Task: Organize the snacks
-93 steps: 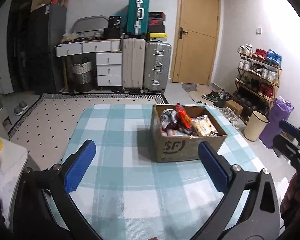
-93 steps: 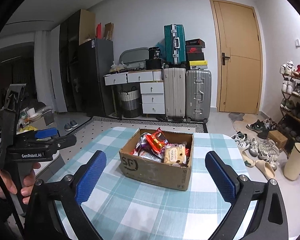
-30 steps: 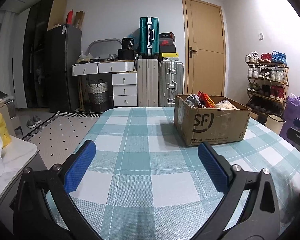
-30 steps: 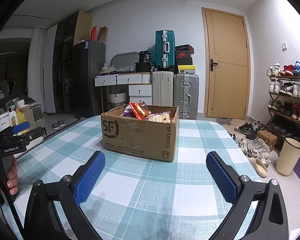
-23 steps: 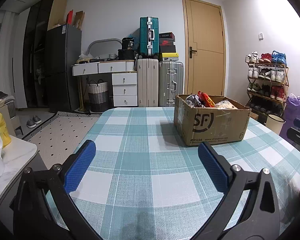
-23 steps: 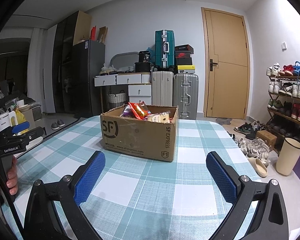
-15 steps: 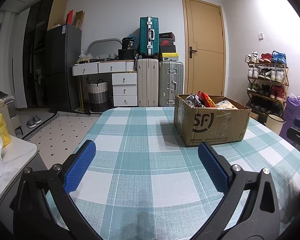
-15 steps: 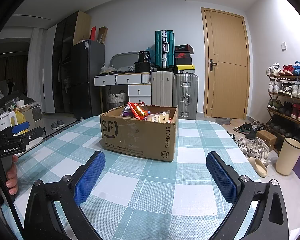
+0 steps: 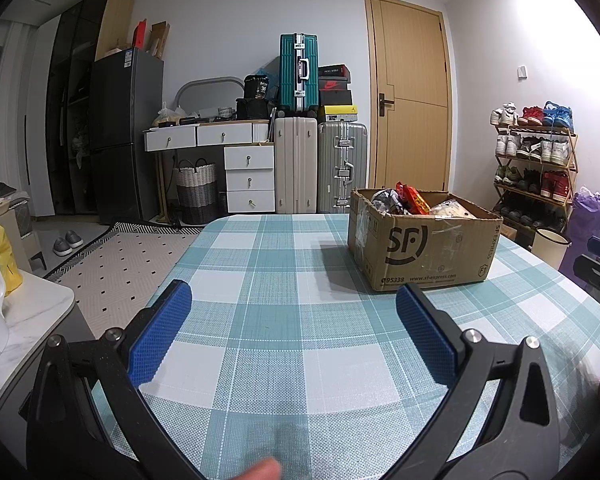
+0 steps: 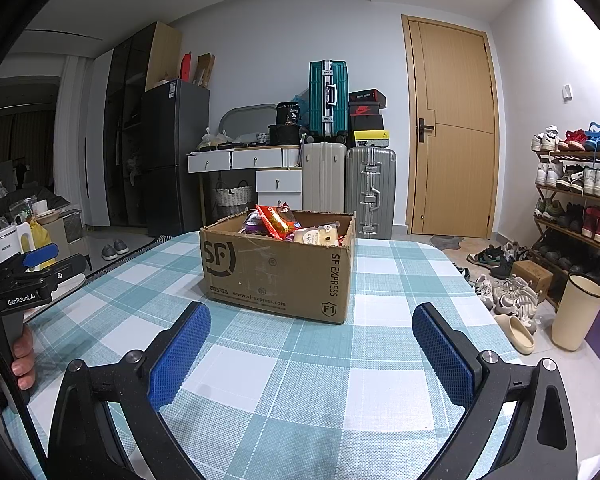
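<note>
Left wrist view: the left gripper [image 9: 294, 312] hangs low over the checked bench [image 9: 268, 344], its 2 blue fingers [image 9: 160, 336] spread wide with nothing between them; the box [image 9: 424, 240] of snacks [image 9: 410, 200] stands on the bench ahead to the right, well apart; right wrist view: the right gripper [image 10: 312, 344] is likewise wide and empty, the box [image 10: 278, 264] just ahead of its fingers [image 10: 444, 356]; suitcases [image 10: 350, 188] line the far wall.
</note>
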`<control>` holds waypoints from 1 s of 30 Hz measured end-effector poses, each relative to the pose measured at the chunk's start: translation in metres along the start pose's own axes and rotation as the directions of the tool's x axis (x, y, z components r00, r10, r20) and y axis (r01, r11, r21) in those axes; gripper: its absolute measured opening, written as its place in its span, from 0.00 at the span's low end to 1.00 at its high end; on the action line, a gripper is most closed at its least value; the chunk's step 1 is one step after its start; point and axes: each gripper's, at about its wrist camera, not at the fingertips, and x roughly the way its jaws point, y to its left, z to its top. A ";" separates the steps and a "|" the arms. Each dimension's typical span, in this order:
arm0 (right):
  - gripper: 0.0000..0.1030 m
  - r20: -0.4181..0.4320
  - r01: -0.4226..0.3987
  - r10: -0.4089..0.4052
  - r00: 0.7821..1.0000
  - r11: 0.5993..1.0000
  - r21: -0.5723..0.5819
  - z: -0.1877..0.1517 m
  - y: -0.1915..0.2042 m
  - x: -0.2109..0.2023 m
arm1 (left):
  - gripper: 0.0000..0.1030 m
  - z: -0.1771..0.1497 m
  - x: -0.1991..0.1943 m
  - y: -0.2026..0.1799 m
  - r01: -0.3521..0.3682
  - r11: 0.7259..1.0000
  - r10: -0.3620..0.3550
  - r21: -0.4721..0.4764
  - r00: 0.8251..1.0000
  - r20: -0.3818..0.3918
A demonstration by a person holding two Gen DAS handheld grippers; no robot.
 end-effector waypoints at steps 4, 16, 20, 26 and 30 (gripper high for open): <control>1.00 0.000 0.000 0.000 1.000 1.000 0.000 0.000 0.000 0.000 | 0.99 0.000 0.001 0.000 0.002 1.000 -0.002 0.001 1.000 -0.001; 1.00 0.000 0.000 0.000 1.000 1.000 0.000 0.000 0.000 0.000 | 0.99 0.001 0.001 -0.001 0.006 1.000 -0.006 0.003 1.000 0.000; 1.00 0.000 0.000 0.000 1.000 1.000 0.000 0.000 0.000 0.000 | 0.99 0.001 0.000 -0.001 0.005 1.000 -0.005 0.002 1.000 0.000; 1.00 0.000 0.000 0.000 1.000 1.000 0.000 0.000 0.000 0.000 | 0.99 0.001 0.000 -0.001 0.007 1.000 -0.007 0.002 1.000 -0.001; 1.00 0.000 0.000 0.000 1.000 1.000 0.000 0.000 0.000 0.000 | 0.99 0.001 0.000 -0.001 0.005 1.000 -0.005 0.002 1.000 0.000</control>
